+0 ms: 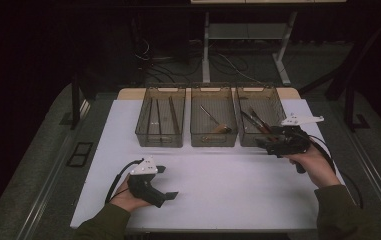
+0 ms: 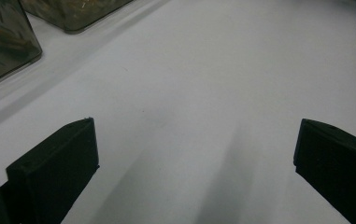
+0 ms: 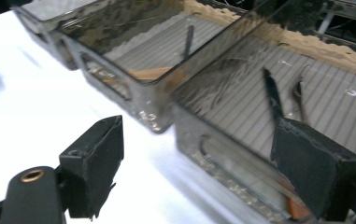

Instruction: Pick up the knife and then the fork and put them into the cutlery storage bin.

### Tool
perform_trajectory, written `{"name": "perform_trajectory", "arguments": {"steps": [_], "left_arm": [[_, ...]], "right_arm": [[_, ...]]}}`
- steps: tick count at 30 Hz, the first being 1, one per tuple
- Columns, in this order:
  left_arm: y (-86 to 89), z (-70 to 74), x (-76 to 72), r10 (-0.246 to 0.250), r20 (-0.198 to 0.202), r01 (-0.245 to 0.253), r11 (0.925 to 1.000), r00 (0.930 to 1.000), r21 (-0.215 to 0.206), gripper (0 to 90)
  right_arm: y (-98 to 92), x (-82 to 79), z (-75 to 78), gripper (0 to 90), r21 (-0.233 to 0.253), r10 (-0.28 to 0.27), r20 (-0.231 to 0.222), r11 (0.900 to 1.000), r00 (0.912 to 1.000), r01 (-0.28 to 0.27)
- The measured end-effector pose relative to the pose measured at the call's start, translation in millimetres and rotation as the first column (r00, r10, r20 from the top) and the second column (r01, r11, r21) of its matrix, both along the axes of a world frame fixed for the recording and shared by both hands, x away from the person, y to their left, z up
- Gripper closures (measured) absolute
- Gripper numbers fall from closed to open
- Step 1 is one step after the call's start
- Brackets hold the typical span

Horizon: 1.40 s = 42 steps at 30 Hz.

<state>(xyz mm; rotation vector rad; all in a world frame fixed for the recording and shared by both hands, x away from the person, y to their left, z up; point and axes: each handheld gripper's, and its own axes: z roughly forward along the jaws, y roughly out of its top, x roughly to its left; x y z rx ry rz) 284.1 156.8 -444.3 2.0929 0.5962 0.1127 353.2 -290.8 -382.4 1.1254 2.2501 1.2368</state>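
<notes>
pliers (image 1: 258, 121) with dark reddish handles lie slantwise in the rightmost bin (image 1: 276, 100), and the right gripper (image 1: 266, 143) hangs at that bin's near wall with its jaws spread wide and nothing between them; in the right gripper view the pliers (image 3: 271, 95) rest on the ribbed floor just past the far jaw, which partly covers their lower end. the left gripper (image 1: 165, 182) sits low over the white tabletop (image 1: 228, 180), well apart from the bins, its jaws also wide apart and empty, pointing toward the table's right side. three smoky, see-through plastic bins stand side by side along the far edge of the tabletop, walls close together: the rightmost with the pliers, the middle bin (image 1: 195, 107) with a wood-handled tool (image 1: 215, 125), the left bin (image 1: 143, 120) with thin dark bars. the tabletop is smooth, matt and bare across its whole near half, giving broad room between the two grippers. the right gripper stands close to the table's right edge; the left gripper is near the front edge. the jaws are blocky black pads with flat faces.
</notes>
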Motion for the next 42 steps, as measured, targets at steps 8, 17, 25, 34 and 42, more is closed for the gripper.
{"name": "perform_trajectory", "arguments": {"steps": [8,17,25,34,42], "left_arm": [[0.0,1.0,-1.3,0.001,0.002,-0.001,1.0000,1.0000,-0.002,0.0],[-0.7,0.9,-2.0,-0.004,0.002,0.004,1.0000,1.0000,0.001,0.0],[-0.8,1.0,-2.4,-0.007,0.003,0.007,1.0000,1.0000,0.002,0.0],[-0.8,1.4,-3.2,-0.004,0.002,0.004,1.0000,1.0000,0.002,0.0],[-0.6,1.5,-2.8,-0.004,0.003,0.004,1.0000,1.0000,0.006,0.0]], "right_arm": [[0.8,-31.5,-15.1,17.5,0.018,0.039,0.003,0.999,0.9992,-0.039],[-2.6,-57.3,-37.1,17.5,0.044,0.043,0.007,0.998,0.9990,-0.043],[-2.0,-76.7,-53.0,17.5,0.049,0.062,-0.009,0.997,0.9980,-0.062],[-1.3,-91.0,-68.1,17.4,0.024,0.078,-0.030,0.997,0.9964,-0.078],[-0.2,-91.0,-72.0,17.4,-0.005,0.084,-0.038,0.996,0.9957,-0.084]]}}
